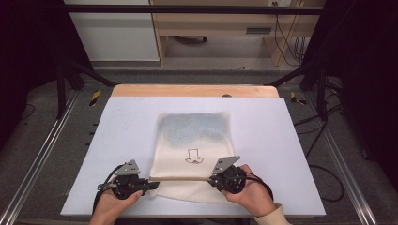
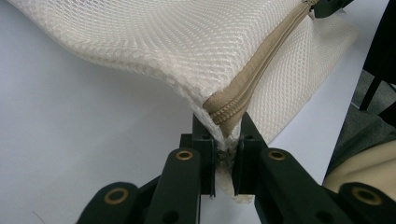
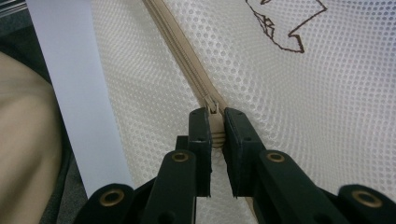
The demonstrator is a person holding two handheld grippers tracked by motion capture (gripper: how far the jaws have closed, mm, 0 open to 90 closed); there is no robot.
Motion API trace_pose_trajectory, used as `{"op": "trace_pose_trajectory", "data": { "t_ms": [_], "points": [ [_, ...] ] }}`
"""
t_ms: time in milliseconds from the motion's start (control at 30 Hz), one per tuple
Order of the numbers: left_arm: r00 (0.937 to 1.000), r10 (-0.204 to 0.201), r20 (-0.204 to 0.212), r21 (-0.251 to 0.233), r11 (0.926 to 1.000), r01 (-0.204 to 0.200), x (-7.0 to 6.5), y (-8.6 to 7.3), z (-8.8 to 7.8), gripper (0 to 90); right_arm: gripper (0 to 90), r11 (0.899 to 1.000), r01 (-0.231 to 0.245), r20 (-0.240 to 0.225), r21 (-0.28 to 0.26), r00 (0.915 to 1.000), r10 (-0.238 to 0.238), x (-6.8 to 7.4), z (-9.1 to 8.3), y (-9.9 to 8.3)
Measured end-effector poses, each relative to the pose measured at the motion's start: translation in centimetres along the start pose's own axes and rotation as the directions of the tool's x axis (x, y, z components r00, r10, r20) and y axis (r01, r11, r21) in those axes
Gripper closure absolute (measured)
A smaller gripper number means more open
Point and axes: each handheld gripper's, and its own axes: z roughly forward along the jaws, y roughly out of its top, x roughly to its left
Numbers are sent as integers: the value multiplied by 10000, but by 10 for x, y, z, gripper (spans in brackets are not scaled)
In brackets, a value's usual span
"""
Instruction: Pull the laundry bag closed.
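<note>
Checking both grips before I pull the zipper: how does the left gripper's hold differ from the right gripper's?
The left gripper clamps the end of the zipper tape at the mesh laundry bag's corner; the right gripper clamps the zipper pull partway along the zipper. The left lifts its corner off the table; the right's mesh lies flat. Both are shut on beige zipper parts.

White foam table sheet [image 1: 126,122] on wooden tabletop [image 1: 192,90]; light wooden cabinet [image 1: 220,28] at 12 o'clock; black cables [image 1: 324,154] at 3 o'clock.
</note>
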Motion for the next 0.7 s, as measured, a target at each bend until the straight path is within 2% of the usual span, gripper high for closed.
{"op": "trace_pose_trajectory", "data": {
  "t_ms": [700],
  "points": [
    [10000, 25, -29, 9, 10000, -25, -1, 0, 0, 819, 818, 9997, -230, 147, -70, 9996, 231, -4, -7, -13]
  ]
}}
